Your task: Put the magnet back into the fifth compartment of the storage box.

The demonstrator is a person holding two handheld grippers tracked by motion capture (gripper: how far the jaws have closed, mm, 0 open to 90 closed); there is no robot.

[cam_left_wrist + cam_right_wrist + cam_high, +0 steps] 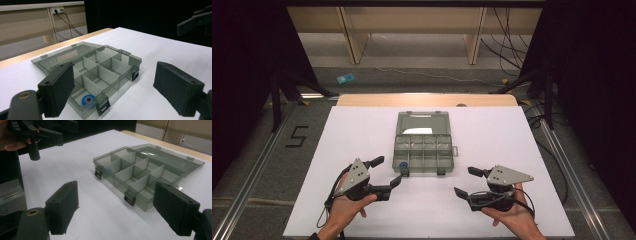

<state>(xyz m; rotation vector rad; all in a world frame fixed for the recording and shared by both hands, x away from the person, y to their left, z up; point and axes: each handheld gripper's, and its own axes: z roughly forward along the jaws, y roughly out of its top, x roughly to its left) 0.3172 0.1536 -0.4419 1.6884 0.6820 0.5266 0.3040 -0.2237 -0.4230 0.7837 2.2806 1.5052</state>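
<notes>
White sheeting is covering the table (362,130), leaving a wooden strip showing at the far edge. Both the left gripper (387,173) and the right gripper (466,181) are hovering with jaws spread, empty, flanking the smoky translucent compartment box (423,150) lying open, a blue ring (403,165) sitting in its near-left cell.

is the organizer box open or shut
Open: the box has its lid laid flat behind it, dividers exposed, and a blue ring in one corner compartment.

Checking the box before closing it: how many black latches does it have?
2, both on the box's front wall: one latch by the blue ring, the other latch toward the right end.
</notes>
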